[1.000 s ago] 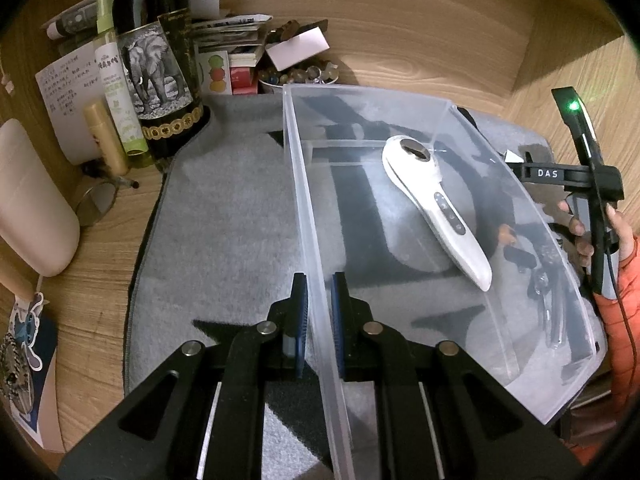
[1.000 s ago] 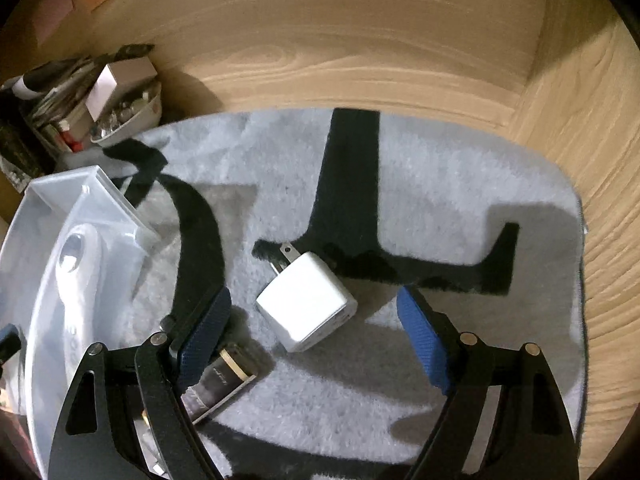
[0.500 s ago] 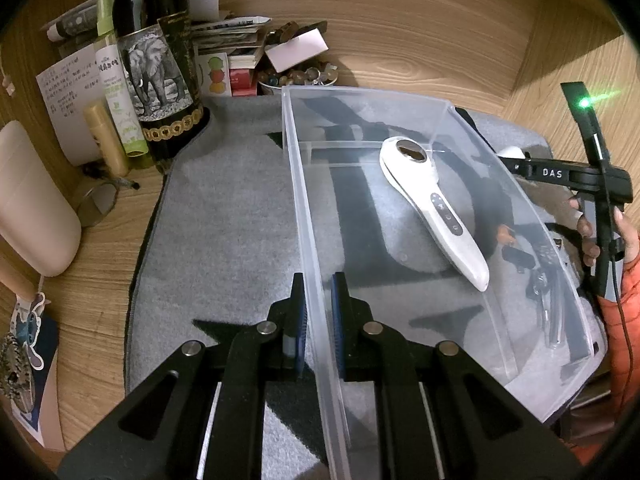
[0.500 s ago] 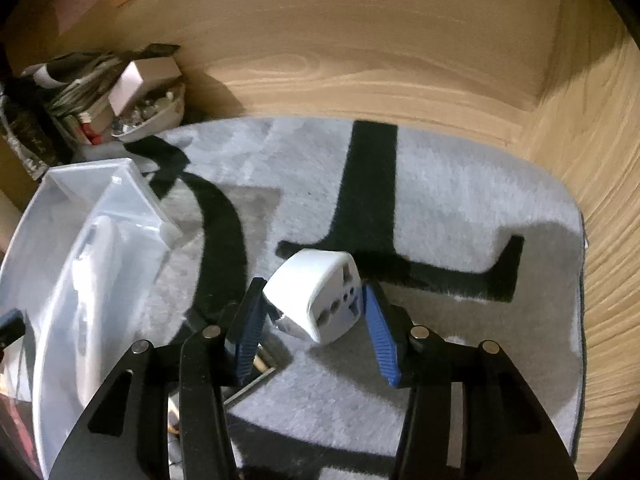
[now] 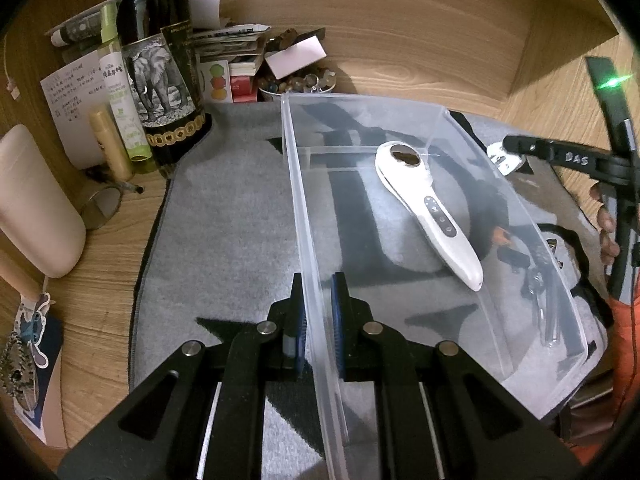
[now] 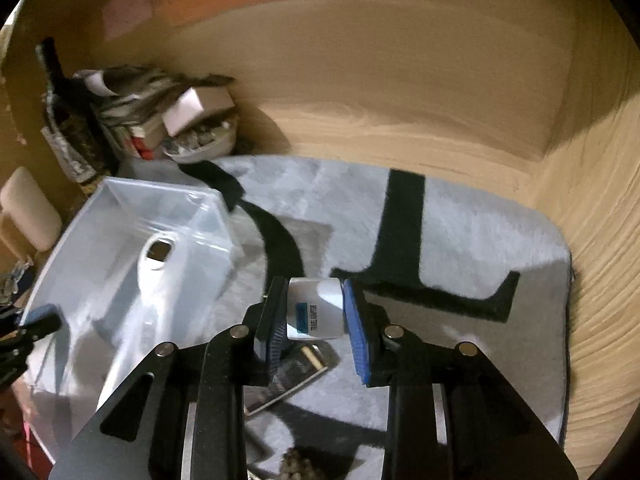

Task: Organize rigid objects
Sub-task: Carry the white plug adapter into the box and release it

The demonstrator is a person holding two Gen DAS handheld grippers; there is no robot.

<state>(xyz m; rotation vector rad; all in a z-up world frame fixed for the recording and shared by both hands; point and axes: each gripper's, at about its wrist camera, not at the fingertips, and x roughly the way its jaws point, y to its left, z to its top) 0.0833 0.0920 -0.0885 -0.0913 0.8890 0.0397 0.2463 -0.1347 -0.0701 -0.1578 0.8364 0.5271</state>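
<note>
A clear plastic bin (image 5: 400, 116) lies on the grey mat, with a white handheld device (image 5: 428, 208) inside. My left gripper (image 5: 318, 320) is shut on the bin's left wall. The bin (image 6: 120, 208) and device (image 6: 150, 264) also show at the left of the right wrist view. My right gripper (image 6: 314, 316) is shut on a white travel adaptor (image 6: 316, 308) and holds it above the mat, right of the bin. The right gripper's body (image 5: 576, 160) shows at the right edge of the left wrist view.
A grey mat (image 6: 460, 232) with black stripes covers the wooden desk. A dark bottle (image 5: 160, 64), small bottles, papers and a bowl of stones (image 5: 296, 80) crowd the back left. A flat dark item (image 6: 296, 368) lies on the mat under my right gripper. Wooden walls enclose the back and right.
My right gripper closed on the travel adaptor and lifted it off the mat, swinging toward the bin. My left gripper kept its hold on the bin wall.
</note>
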